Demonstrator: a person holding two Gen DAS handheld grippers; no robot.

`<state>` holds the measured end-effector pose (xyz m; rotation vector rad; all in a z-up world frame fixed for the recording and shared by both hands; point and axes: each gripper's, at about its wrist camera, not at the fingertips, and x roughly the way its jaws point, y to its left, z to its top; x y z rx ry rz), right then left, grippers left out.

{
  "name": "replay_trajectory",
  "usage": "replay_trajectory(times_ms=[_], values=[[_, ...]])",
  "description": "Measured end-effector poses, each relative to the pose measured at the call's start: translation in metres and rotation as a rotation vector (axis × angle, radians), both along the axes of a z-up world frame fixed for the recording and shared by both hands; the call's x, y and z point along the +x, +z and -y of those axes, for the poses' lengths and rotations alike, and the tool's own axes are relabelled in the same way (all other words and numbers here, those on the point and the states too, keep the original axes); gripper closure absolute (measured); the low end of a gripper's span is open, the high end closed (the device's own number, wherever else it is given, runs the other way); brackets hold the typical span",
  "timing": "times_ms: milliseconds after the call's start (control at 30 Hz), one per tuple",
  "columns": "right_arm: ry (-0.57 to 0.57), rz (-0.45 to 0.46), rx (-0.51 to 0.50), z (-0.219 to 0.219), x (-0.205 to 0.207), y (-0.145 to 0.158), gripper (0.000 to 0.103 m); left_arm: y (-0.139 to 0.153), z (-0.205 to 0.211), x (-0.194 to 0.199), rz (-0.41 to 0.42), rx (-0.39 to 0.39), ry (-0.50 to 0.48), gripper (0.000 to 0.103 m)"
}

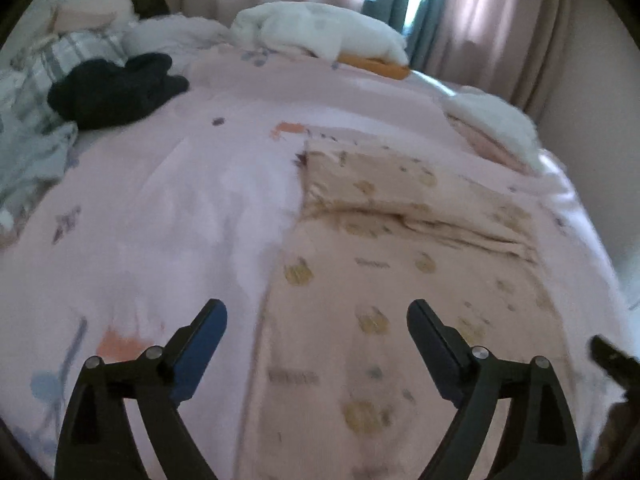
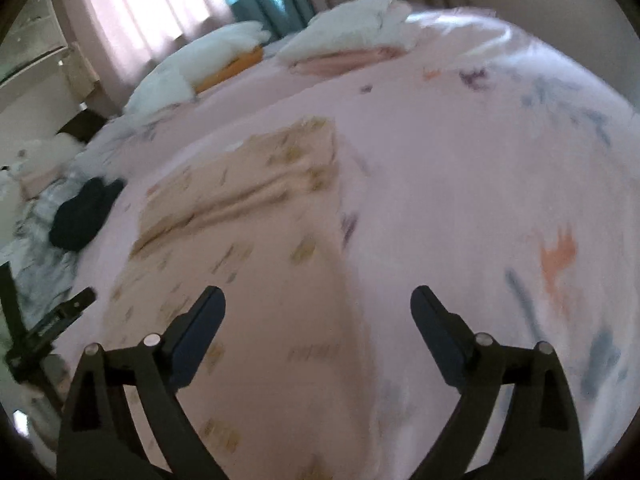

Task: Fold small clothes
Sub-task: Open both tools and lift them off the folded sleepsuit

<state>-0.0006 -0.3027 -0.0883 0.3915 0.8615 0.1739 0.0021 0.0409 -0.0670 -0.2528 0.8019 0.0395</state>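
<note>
A peach garment with yellow-brown prints lies on the pink bedspread, its far part folded over with creases. In the right wrist view the garment lies left of centre. My left gripper is open and empty, above the garment's left edge. My right gripper is open and empty, above the garment's right edge. The tip of the right gripper shows at the left wrist view's right edge. The left gripper shows at the right wrist view's left edge.
A black garment lies at the far left of the bed, also in the right wrist view. White folded bedding and an orange item lie at the far end. Another white pile sits at the right. Curtains hang behind.
</note>
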Motion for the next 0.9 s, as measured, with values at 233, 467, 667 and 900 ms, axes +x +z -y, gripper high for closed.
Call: replay_trajectory(times_ms=[233,467,667,900], values=[[-0.062,-0.059,-0.071,-0.007,-0.039,-0.008,0.008,-0.013,-0.016,-0.031,-0.057,-0.102,0.028,0.011],[-0.116,-0.139,0.088,-0.001,-0.067,-0.032,0.005,-0.043,-0.030,-0.085,-0.048,-0.271,-0.034,0.011],[-0.110,-0.109,0.030,-0.019,-0.079,-0.038,0.001,-0.044,-0.040,-0.099,-0.063,-0.397,-0.133,0.011],[-0.078,-0.089,-0.133,-0.042,-0.085,-0.041,0.000,-0.047,-0.048,-0.106,-0.034,-0.482,-0.143,0.011]])
